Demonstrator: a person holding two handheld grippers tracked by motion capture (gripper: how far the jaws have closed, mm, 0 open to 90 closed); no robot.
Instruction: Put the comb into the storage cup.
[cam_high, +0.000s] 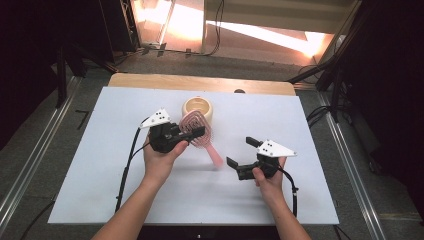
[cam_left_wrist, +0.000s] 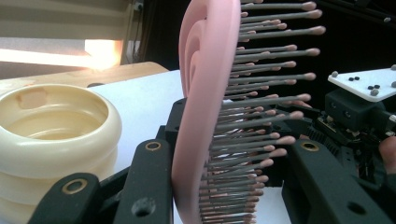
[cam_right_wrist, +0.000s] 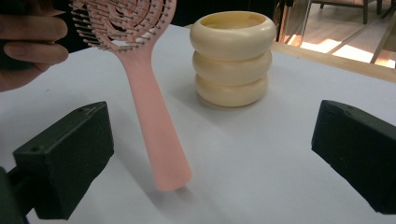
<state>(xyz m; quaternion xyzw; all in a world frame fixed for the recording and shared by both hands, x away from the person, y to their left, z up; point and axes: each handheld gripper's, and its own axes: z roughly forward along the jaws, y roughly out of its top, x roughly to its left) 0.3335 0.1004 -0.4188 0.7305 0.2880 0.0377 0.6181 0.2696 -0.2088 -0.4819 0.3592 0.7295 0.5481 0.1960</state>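
The left gripper (cam_high: 192, 134) is clamped on the head of a pink hairbrush (cam_high: 200, 131), one black jaw against the smooth back of the head and the other pressed into the bristles, as the left gripper view shows (cam_left_wrist: 224, 140); the brush is lifted off the table, its long axis running from the held head near the middle of the table down and toward the person's right, the handle end (cam_right_wrist: 170, 175) pointing at the white table surface (cam_high: 100, 165) and hanging just above it or barely touching, I cannot tell which; the bristles face the right gripper's side. Just beyond the brush head stands a cream ribbed cup (cam_high: 197, 108), three stacked rings in profile (cam_right_wrist: 232, 58), upright, mouth open upward, near the head but apart from it. The right gripper (cam_high: 240, 154) sits to the right of the handle end, jaws spread wide with nothing between them; in the right gripper view the handle comes down between its two jaws, farther off. Open white surface lies in front of both hands and out to the left and right edges; the wooden table edge (cam_high: 200, 82) runs behind the cup.
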